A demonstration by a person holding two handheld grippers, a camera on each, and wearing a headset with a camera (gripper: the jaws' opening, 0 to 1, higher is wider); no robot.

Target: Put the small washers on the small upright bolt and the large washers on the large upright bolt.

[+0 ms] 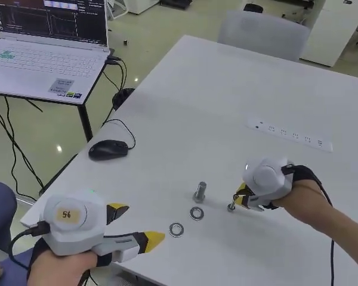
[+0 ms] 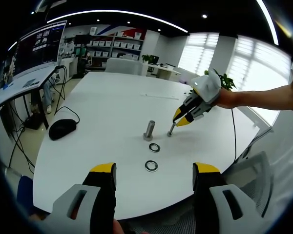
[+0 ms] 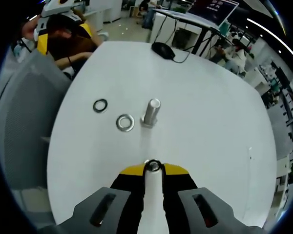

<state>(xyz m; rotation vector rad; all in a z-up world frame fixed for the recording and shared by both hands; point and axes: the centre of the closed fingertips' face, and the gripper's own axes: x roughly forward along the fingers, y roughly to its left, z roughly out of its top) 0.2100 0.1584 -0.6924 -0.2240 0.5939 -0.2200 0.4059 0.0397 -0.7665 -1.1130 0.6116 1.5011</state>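
The large upright bolt (image 1: 200,192) (image 3: 151,112) (image 2: 148,130) stands on the white table (image 1: 215,101). In front of it lie two large washers (image 1: 196,213) (image 1: 176,229), also seen as rings (image 3: 125,122) (image 3: 100,105). The small upright bolt (image 1: 231,207) (image 2: 170,130) stands just right of the large one. My right gripper (image 1: 238,199) (image 3: 153,168) (image 2: 181,119) hovers at its top, shut on a small washer (image 3: 153,165) pinched at the fingertips. Near the table's front edge, my left gripper (image 1: 136,223) (image 2: 155,168) stands open with nothing in it, pointing toward the washers.
A black mouse (image 1: 108,149) with its cable lies at the table's left edge. A white power strip (image 1: 289,134) sits far right. A laptop (image 1: 48,53) is on a side stand to the left, and a grey chair (image 1: 262,33) stands behind the table.
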